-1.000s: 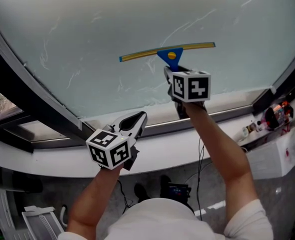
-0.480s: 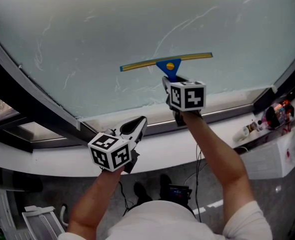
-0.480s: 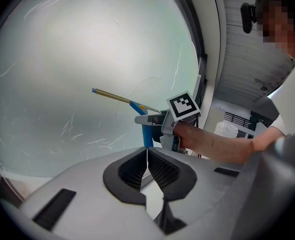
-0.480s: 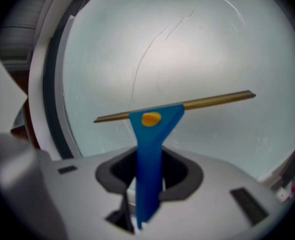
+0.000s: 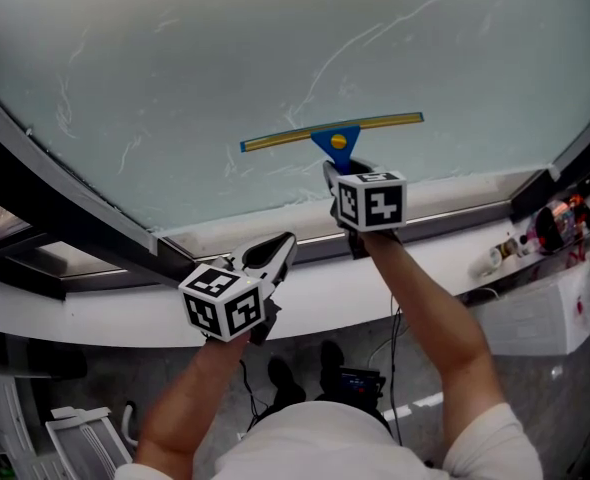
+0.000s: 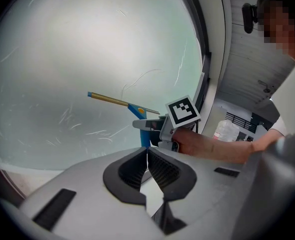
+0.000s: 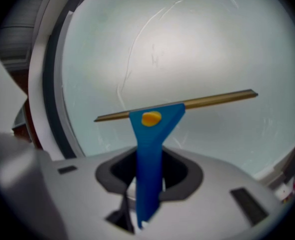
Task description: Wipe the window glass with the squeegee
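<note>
Centrally, right gripper point(image 5: 338, 171) pinches the blue squeegee point(image 5: 337, 140) handle (left gripper point(image 5: 279, 245), lower left, pressed together, empty); keep the blade point(image 5: 395, 121) flat against window glass point(image 5: 225, 48), pressure even.

The squeegee point(image 7: 148, 149) has a blue handle that widens into a triangular head with a yellow-orange button. Its thin yellow blade runs crosswise, the right end slightly higher. The handle stands clamped between the fingers point(image 7: 185, 176) of the right gripper point(image 7: 148, 181), and the blade lies past the fingertips against the window glass point(image 5: 275, 48). The glass is pale and greenish, with white streaks.
</note>
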{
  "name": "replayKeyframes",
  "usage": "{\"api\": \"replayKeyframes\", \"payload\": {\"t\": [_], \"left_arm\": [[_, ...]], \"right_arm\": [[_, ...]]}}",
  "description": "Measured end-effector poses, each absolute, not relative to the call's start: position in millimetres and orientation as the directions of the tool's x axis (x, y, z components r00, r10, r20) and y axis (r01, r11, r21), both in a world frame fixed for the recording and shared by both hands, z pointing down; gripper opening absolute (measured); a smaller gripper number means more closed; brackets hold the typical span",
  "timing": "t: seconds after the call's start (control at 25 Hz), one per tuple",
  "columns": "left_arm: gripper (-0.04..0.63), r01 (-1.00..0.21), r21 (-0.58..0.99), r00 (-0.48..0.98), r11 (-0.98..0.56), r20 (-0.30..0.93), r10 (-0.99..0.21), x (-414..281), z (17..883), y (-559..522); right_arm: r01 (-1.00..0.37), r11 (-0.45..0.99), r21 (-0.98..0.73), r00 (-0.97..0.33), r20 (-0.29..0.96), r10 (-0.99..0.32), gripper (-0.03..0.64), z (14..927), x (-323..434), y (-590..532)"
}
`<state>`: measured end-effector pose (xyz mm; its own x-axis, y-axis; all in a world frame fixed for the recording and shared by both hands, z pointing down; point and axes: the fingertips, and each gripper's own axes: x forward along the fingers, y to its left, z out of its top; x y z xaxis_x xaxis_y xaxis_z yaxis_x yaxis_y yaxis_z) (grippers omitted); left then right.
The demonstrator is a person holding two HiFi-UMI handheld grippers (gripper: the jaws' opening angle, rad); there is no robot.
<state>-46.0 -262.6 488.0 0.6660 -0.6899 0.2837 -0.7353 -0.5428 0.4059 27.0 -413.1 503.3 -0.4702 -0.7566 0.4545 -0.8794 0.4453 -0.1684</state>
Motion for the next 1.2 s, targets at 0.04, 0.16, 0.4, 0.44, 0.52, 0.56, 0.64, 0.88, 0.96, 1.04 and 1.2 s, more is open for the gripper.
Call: {"api": "replayKeyframes", "payload": {"t": [0.04, 0.16, 0.4, 0.44, 0.52, 0.56, 0.64, 0.88, 0.96, 1.04, 1.2], "left_arm": [[0.029, -0.735, 0.409, 0.667, -0.541, 0.287, -0.688, -45.4, 490.6, -262.6], [0.028, -0.735, 0.418, 0.666, -0.534, 0.297, -0.685, -44.7, 498.6, -262.8], [0.028, -0.736, 0.435, 0.664, -0.518, 0.316, -0.678, -44.1, 514.4, -263.8], [0.029, -0.737, 0.439, 0.663, -0.515, 0.319, -0.677, -44.1, 517.1, -264.0], [0.029, -0.737, 0.445, 0.662, -0.508, 0.326, -0.675, -44.4, 522.2, -264.3], [0.028, -0.737, 0.448, 0.662, -0.506, 0.328, -0.674, -44.5, 524.4, -264.6], [0.029, -0.738, 0.452, 0.661, -0.501, 0.333, -0.673, -44.9, 528.1, -265.5], [0.028, -0.740, 0.463, 0.659, -0.488, 0.350, -0.666, -44.3, 540.1, -266.2], [0.028, -0.740, 0.467, 0.658, -0.484, 0.355, -0.664, -44.2, 544.1, -266.2], [0.029, -0.740, 0.471, 0.658, -0.480, 0.360, -0.661, -44.1, 548.2, -266.4], [0.028, -0.739, 0.478, 0.660, -0.475, 0.369, -0.655, -42.2, 555.2, -266.3]], "right_arm": [[-0.879, 0.444, -0.173, -0.471, 0.457, -0.755, 0.133, 506.7, 26.8, -413.2], [-0.878, 0.440, -0.189, -0.475, 0.464, -0.748, 0.133, 517.4, 25.2, -413.4], [-0.877, 0.436, -0.201, -0.476, 0.486, -0.733, 0.133, 538.1, 24.4, -415.3], [-0.877, 0.436, -0.202, -0.476, 0.489, -0.730, 0.133, 541.3, 24.5, -415.7], [-0.876, 0.436, -0.204, -0.477, 0.497, -0.725, 0.133, 547.9, 24.8, -416.2], [-0.876, 0.436, -0.205, -0.476, 0.501, -0.722, 0.133, 551.6, 25.0, -416.3], [-0.877, 0.435, -0.204, -0.475, 0.511, -0.716, 0.133, 559.2, 25.1, -416.8], [-0.881, 0.436, -0.182, -0.460, 0.546, -0.701, 0.132, 584.0, 27.4, -415.6], [-0.882, 0.437, -0.176, -0.455, 0.557, -0.694, 0.132, 592.4, 28.0, -414.6], [-0.883, 0.437, -0.174, -0.452, 0.569, -0.687, 0.132, 600.9, 28.3, -413.5], [-0.883, 0.436, -0.175, -0.448, 0.590, -0.671, 0.132, 616.1, 28.1, -410.3]]}}
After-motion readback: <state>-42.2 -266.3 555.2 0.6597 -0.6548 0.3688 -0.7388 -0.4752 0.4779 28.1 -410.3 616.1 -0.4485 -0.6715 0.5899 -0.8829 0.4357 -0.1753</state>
